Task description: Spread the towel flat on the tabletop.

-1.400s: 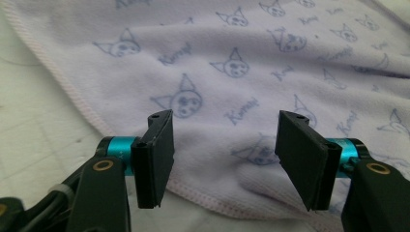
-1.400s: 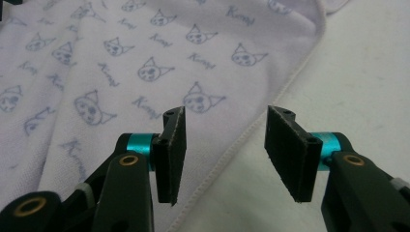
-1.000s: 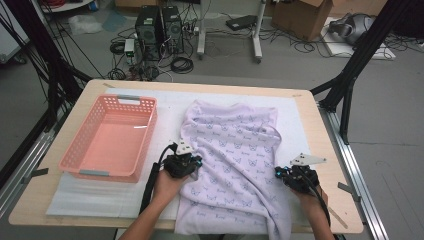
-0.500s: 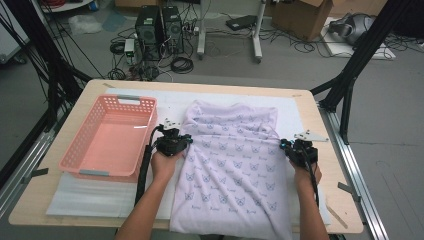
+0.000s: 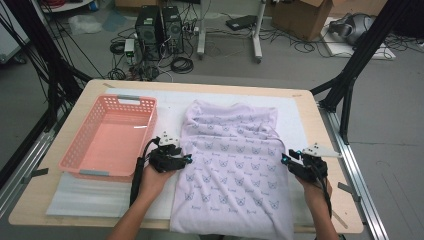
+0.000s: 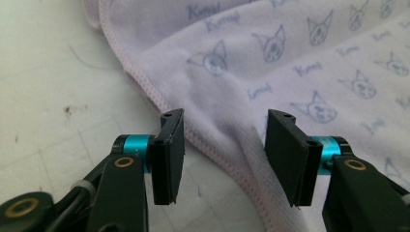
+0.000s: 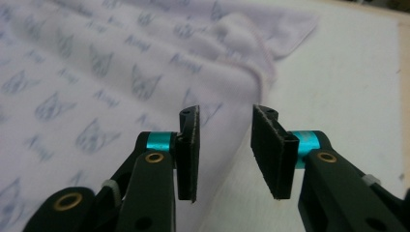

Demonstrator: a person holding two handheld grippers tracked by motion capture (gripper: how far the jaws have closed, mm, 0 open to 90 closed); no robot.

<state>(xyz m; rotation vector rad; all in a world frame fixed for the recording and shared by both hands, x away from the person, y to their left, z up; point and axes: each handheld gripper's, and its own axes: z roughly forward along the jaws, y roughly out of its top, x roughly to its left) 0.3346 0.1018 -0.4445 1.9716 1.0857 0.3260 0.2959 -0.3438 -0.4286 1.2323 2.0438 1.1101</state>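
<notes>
Holding both grippers low over the lilac cloth (image 5: 231, 165), which lies spread on the white mat (image 5: 300, 125) from near the far edge of the table (image 5: 325, 150) to its near edge, overhanging there. My left gripper (image 5: 184, 159) sits at the cloth's left hem, just beside the pink basket (image 5: 107, 135) near the table's left edge. In the left gripper view its jaws have just been opening; my fingers (image 6: 170, 154) stand apart with the stitched hem (image 6: 208, 145) running between them, pads not pressing it. My right gripper (image 5: 286, 161) sits at the cloth's right hem. Its jaws have just been opening as well; in the right gripper view those fingers (image 7: 189, 150) stand apart over the hem (image 7: 263, 72), with nothing clamped.
</notes>
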